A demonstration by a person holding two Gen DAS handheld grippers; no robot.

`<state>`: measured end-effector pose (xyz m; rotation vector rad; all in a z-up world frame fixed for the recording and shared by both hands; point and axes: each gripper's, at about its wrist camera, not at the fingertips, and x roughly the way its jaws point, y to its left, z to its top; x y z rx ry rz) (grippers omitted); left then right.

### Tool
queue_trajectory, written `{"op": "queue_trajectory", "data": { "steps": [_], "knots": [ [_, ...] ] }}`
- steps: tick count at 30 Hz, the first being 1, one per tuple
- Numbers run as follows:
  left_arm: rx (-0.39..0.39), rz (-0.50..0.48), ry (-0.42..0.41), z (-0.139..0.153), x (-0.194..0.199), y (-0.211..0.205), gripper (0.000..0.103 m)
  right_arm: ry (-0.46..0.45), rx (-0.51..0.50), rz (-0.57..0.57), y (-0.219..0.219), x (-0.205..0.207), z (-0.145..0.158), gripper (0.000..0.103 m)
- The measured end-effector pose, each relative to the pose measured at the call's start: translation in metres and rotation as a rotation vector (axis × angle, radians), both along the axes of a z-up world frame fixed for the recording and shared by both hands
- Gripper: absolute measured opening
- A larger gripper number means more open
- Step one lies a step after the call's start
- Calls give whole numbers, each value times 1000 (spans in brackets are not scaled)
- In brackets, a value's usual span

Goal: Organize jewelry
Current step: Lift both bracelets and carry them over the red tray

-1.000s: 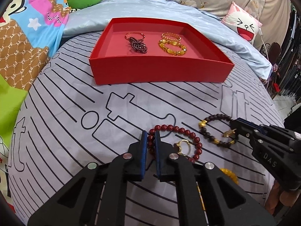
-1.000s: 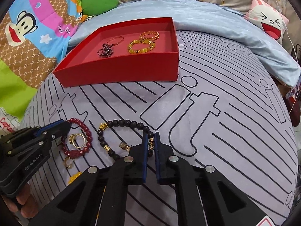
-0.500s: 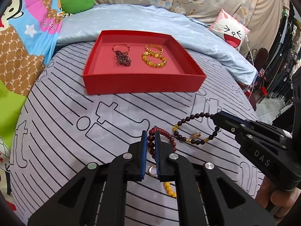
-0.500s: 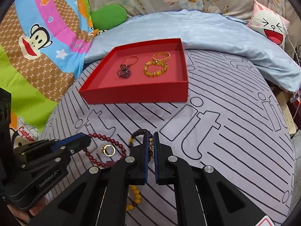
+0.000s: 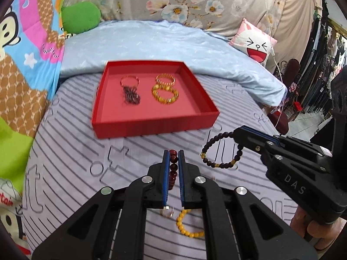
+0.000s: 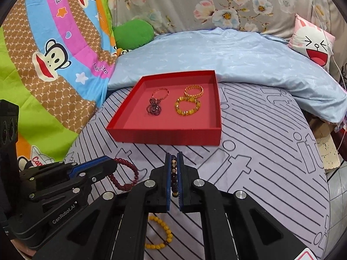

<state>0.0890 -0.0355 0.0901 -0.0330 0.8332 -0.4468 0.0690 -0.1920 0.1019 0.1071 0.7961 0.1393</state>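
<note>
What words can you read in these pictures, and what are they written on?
"DAS": on the right gripper body.
"GenRobot.AI": on the left gripper body.
"Daul frank": on the monkey cartoon blanket, printed twice.
"Cap...": on that blanket's lower edge, cut off.
"it": large outline letters on the grey striped sheet.
Red sticker at the right wrist view's bottom: unreadable.

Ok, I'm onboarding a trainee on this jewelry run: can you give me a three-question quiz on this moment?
1. What does the left tool grip?
2. True or false: the red tray holds no jewelry.
3. Which piece lies loose on the bedsheet: A) yellow bead bracelet B) dark bead bracelet C) red bead bracelet

Key:
1. The red bead bracelet.
2. False; several bracelets already lie inside.
3. A; the right tool holds the dark one.
</note>
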Motion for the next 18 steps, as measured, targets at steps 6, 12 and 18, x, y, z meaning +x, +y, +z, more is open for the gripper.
{"op": "queue_trajectory", "data": {
  "steps": [6, 12, 18],
  "knots": [
    [-25, -13, -67, 28, 32, -5, 7, -53, -21, 15, 4, 38, 23, 5],
    [-78, -6, -92, 40, 82, -9, 8, -72, -5, 27, 12, 86, 32, 5],
    [-86, 13, -10, -1, 125, -8, 8, 27, 54, 8, 10, 129, -9, 5]
  ]
}}
